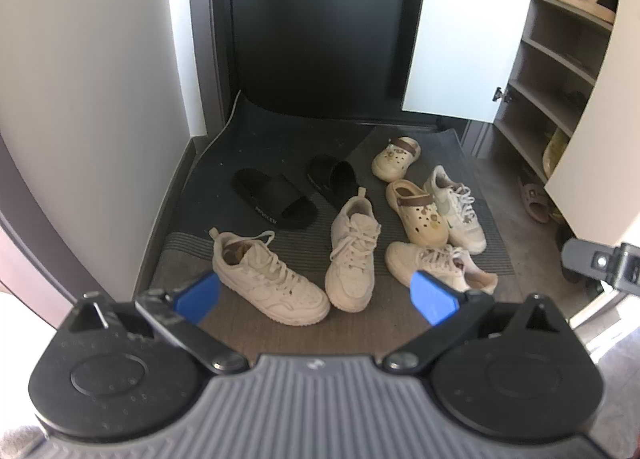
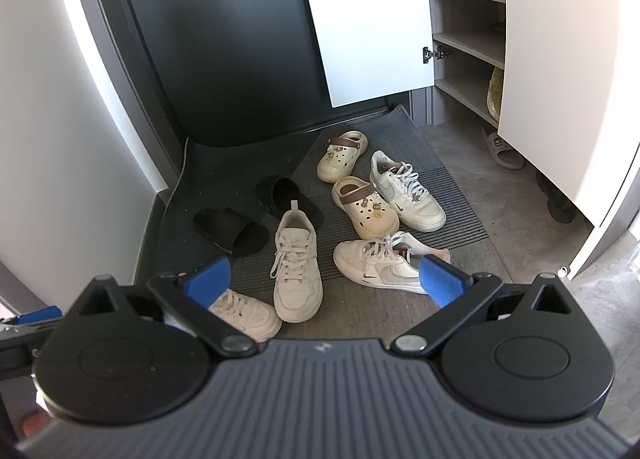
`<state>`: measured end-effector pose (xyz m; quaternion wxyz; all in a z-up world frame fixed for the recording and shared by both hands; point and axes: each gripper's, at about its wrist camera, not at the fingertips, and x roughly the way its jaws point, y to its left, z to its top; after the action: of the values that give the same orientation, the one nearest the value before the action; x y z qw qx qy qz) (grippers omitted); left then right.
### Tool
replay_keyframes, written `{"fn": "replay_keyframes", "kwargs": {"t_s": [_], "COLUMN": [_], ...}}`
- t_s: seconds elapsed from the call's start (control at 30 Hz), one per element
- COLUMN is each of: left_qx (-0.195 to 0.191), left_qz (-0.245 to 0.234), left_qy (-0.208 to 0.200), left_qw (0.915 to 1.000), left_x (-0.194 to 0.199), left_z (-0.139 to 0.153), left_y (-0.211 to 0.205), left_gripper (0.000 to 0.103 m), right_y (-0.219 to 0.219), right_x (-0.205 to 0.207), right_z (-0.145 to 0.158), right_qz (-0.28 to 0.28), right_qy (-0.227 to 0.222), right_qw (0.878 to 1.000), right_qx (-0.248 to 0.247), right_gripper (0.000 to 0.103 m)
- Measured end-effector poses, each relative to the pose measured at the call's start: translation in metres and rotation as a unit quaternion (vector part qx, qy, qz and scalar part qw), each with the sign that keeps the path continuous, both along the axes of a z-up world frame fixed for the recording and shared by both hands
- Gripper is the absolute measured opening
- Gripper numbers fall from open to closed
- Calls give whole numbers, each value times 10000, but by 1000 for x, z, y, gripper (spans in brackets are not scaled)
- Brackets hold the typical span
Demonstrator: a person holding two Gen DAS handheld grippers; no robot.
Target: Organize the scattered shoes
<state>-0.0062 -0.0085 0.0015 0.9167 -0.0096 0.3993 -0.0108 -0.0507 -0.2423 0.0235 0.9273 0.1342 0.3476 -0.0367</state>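
Where the mat (image 1: pixel 256 147) lies, four sneakers (image 1: pixel 351 249), two clogs (image 1: pixel 418 215), two slides (image 1: pixel 276 199).

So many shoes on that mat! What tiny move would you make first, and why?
Probably lower the left gripper onto the nearest white sneaker. Both grippers hang open above the mat, holding nothing, and that sneaker lies closest, just ahead of the left jaws. The shoe cabinet stands open with bare shelves.

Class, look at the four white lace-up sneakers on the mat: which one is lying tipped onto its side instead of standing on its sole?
The swoosh sneaker nearest the right gripper: its logo side faces up, below the clogs. The other three stand upright.
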Motion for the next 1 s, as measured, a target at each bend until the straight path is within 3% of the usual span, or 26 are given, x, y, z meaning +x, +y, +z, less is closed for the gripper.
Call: {"fn": "replay_keyframes", "kwargs": {"t_s": [0.8,1.0], "left_qx": [-13,-242], "left_qz": [-19,-25], "left_qy": [54,153], "left_qw": [10000,9996], "left_x": [3,6], "left_z": [0,-1], "left_y": [-2,7], "left_gripper": [103,103], "right_y": [-1,-1], "right_x": [3,3], "right_z": [3,4], "right_qz": [29,4], "right_qy": [56,62], "right_qw": [10000,10000], "right_qx": [61,73], "right_gripper": [103,103]}}
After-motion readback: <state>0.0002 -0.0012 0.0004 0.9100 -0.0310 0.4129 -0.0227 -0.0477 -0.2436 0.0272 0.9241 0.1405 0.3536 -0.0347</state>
